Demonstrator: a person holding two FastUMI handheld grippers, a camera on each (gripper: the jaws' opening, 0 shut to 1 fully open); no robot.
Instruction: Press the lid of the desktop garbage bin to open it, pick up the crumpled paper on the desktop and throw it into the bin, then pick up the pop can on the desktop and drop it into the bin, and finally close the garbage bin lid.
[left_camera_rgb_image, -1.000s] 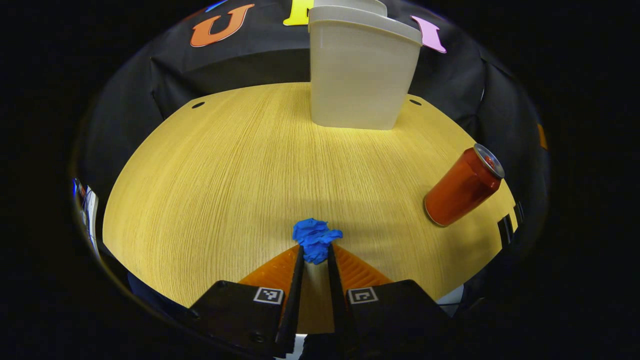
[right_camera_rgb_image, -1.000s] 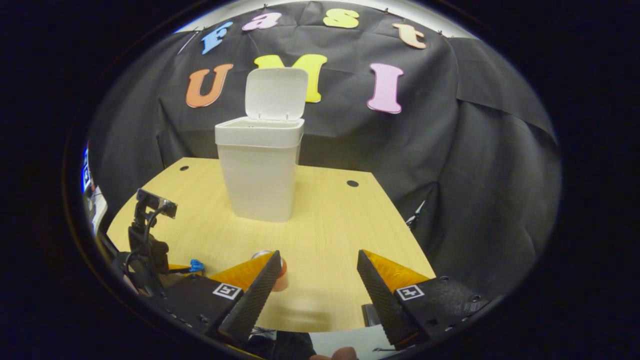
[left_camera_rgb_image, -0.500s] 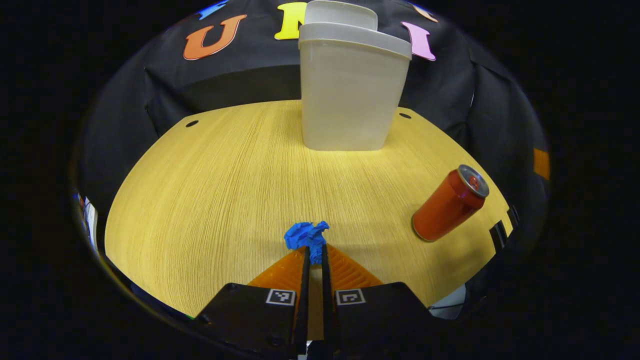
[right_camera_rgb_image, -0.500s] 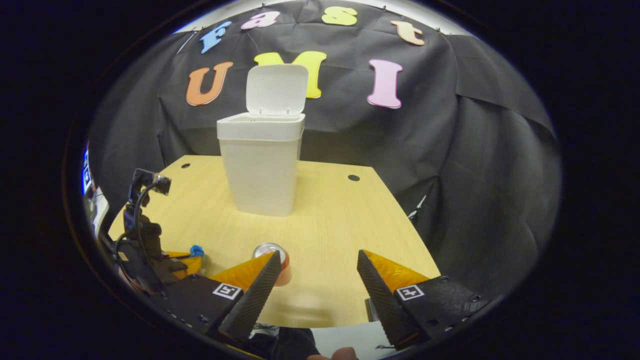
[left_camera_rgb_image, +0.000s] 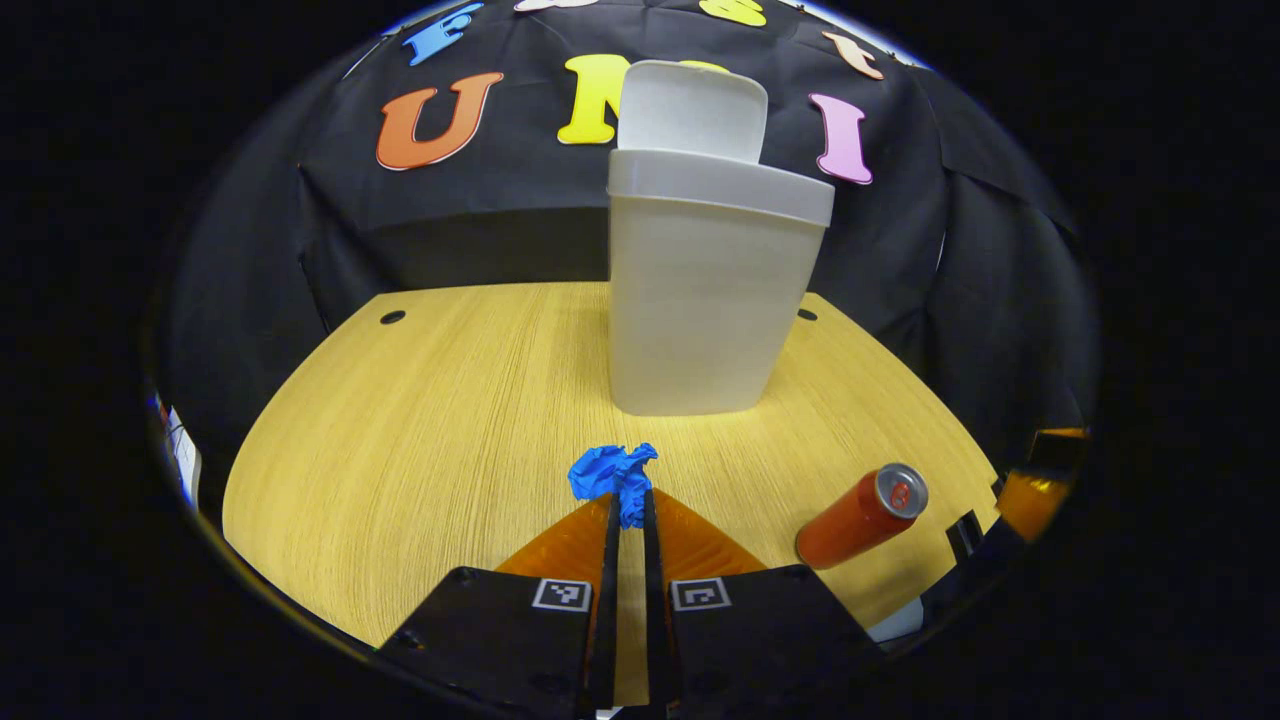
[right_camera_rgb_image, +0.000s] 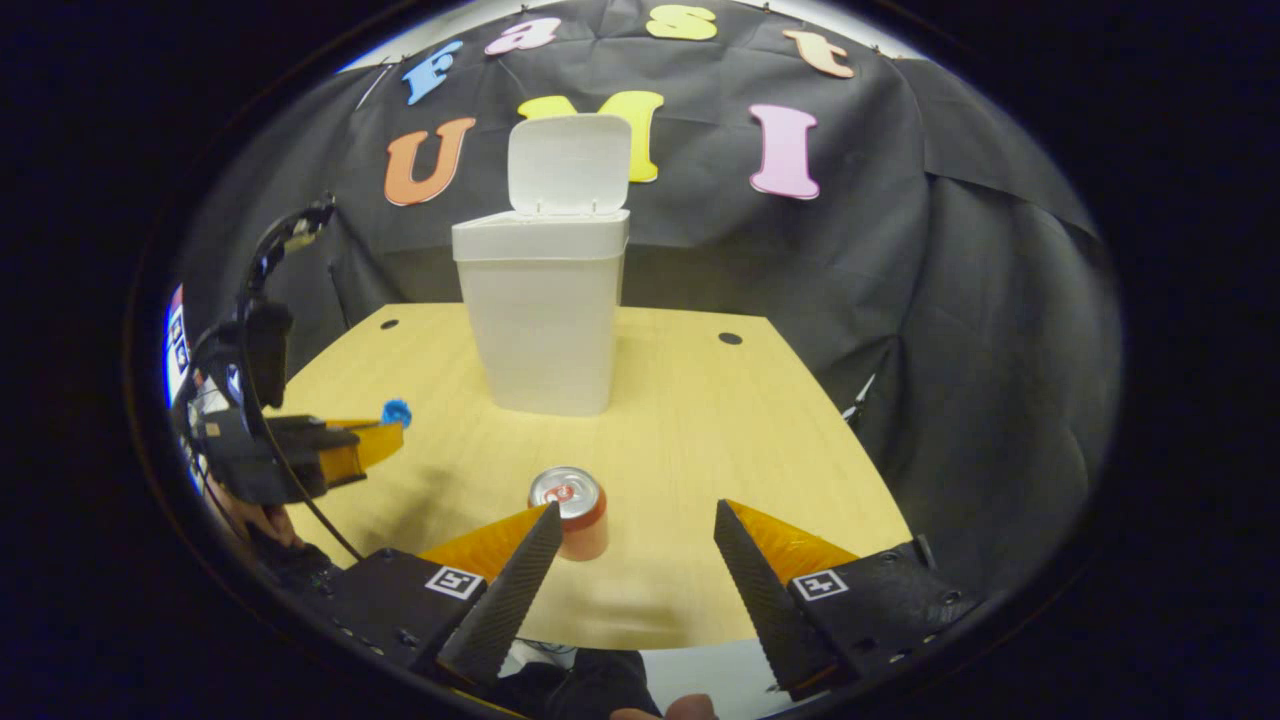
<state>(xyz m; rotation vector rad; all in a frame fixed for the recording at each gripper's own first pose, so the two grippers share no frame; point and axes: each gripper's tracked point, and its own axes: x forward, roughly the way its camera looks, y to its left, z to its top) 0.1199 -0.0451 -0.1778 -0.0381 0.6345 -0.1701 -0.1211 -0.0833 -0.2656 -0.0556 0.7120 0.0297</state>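
From the left gripper view the left gripper (left_camera_rgb_image: 627, 505) is clenched on the blue crumpled paper (left_camera_rgb_image: 612, 472), carried short of the open-lidded garbage bin (left_camera_rgb_image: 700, 290), while the right gripper view shows the right gripper (right_camera_rgb_image: 632, 540) gaping above the upright pop can (right_camera_rgb_image: 570, 512) (can and lid-closing still to come).

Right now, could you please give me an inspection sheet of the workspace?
Surface: wooden table, two round holes near its back edge.
Job's things: garbage bin with lid up; crumpled paper pinched in the left gripper, lifted off the table; pop can upright on the table.
Clutter: nothing seen.
Grippers: left gripper shut on the paper; right gripper open, behind the can.
Cables: black cable hanging from the left gripper's rig.
Surroundings: black cloth wall.
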